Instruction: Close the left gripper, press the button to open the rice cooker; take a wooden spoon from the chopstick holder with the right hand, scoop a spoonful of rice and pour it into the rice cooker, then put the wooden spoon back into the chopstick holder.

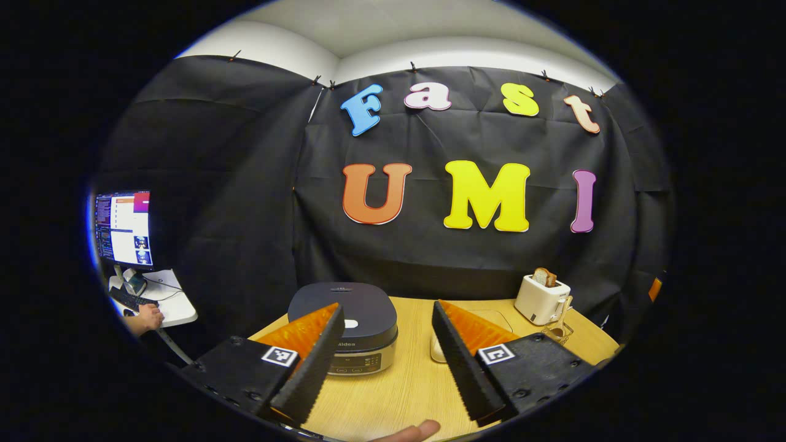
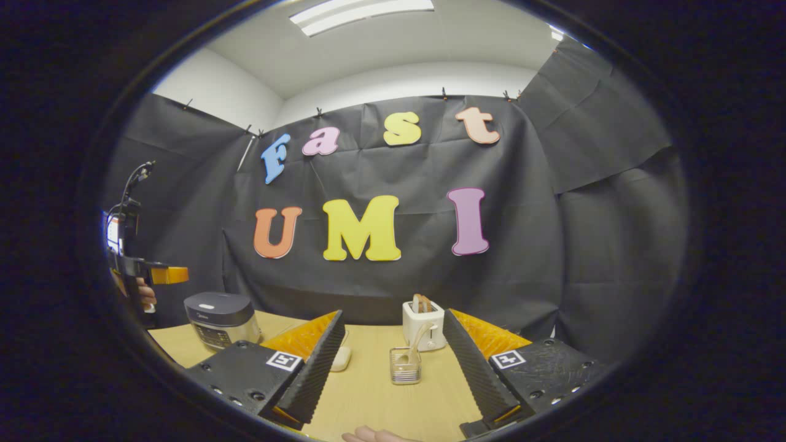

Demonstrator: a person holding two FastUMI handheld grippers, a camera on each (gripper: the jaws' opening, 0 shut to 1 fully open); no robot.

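From where I stand, both tongs hang above the wooden table [image 1: 393, 393] with nothing in them. The left gripper [image 1: 385, 362] has its fingers spread wide apart. Just ahead of it, partly behind its left finger, sits the rice cooker [image 1: 362, 328], dark lid down and shut, with a small pale button [image 1: 350, 323] on top, facing the gap between the fingers. Beyond its right finger, farther back on the table, stands a white toaster [image 1: 541, 299] holding a slice of bread, and just in front of that the clear chopstick holder [image 1: 557, 331], partly hidden by the finger. A small white dish [image 1: 437, 353] peeks out beside the inner edge of the right finger. A fingertip [image 1: 412, 431] shows at the bottom edge.

The right gripper [image 2: 396, 374] is likewise spread open and empty. Straight ahead between its fingers stands the chopstick holder [image 2: 405, 366], and the wooden spoon [image 2: 416, 344] leans upright in it, its handle tilted toward the toaster [image 2: 424, 324] just behind. The white dish [image 2: 339, 358] lies beside its left finger. Well off to its left sits the rice cooker [image 2: 220, 318], closed, and above that hovers the other gripper held in a hand [image 2: 146, 293].
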